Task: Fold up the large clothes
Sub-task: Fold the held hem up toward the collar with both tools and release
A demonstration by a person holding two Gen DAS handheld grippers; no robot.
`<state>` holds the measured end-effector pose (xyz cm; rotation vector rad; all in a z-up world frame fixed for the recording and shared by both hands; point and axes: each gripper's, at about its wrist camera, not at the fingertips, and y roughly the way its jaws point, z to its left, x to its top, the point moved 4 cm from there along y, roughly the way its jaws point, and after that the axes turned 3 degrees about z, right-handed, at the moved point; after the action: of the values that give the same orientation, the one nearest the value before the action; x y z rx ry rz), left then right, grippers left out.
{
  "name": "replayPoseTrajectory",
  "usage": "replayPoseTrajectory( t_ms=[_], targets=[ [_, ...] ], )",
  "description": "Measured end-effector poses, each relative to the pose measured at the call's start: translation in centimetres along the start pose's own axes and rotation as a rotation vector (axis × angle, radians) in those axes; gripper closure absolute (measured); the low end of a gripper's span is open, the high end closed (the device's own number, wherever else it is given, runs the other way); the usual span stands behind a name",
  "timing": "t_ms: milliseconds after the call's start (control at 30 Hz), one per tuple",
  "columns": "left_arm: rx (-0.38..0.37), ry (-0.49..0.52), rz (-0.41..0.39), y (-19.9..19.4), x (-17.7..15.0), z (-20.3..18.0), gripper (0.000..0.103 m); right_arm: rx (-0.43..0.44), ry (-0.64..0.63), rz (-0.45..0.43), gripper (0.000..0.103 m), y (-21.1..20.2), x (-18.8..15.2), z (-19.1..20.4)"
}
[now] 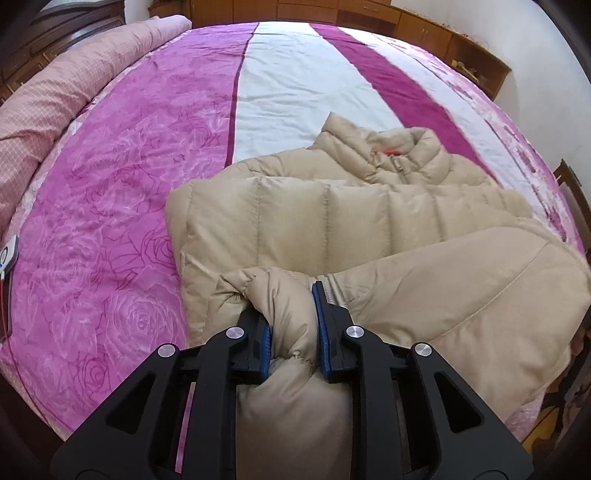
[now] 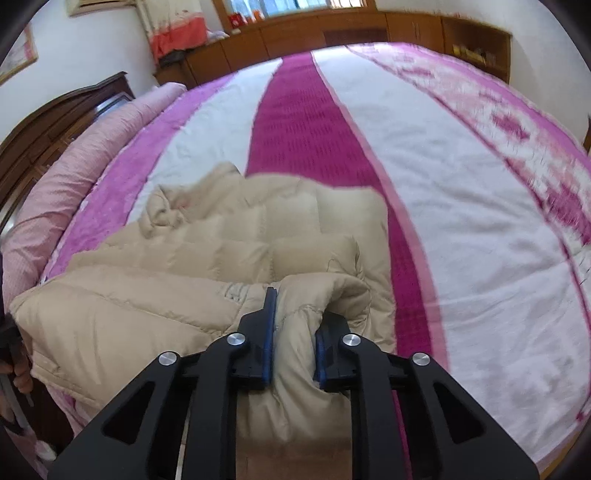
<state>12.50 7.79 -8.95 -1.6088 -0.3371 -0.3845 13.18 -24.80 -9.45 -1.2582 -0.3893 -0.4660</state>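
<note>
Left tool point(image 1: 293, 325) and right tool point(image 2: 295, 332) each clamp beige puffer jacket point(image 1: 332, 214) hem, probably; bed point(image 1: 110, 184) beyond.

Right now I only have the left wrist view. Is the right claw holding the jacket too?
Observer: Yes. The right claw is shut on a bunched fold of the beige puffer jacket at its near edge.
Operator: What lies to the right of that claw?
Observer: Open bedspread, white with a dark magenta stripe running away from the camera; nothing lies on that stretch.
Operator: Anything behind the bed I cannot see?
Observer: A window above the wooden cabinets, with a pink and orange curtain hanging to its left.
</note>
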Motion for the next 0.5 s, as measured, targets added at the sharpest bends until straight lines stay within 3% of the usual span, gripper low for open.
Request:
replayPoseTrajectory(
  t_ms=[333,433,500],
  targets=[
    [-0.019,-0.006,-0.006,0.9,0.3,0.3,0.080,-0.014,0.093,-0.012,0.081,2.3,-0.2,-0.2],
    [-0.023,0.018,-0.011,-0.5,0.0,0.2,0.075,-0.018,0.087,-0.011,0.079,2.1,-0.1,0.0],
    [-0.035,0.025,-0.018,-1.6,-0.3,0.2,0.063,-0.014,0.084,-0.012,0.076,2.0,0.0,0.1]
  ],
)
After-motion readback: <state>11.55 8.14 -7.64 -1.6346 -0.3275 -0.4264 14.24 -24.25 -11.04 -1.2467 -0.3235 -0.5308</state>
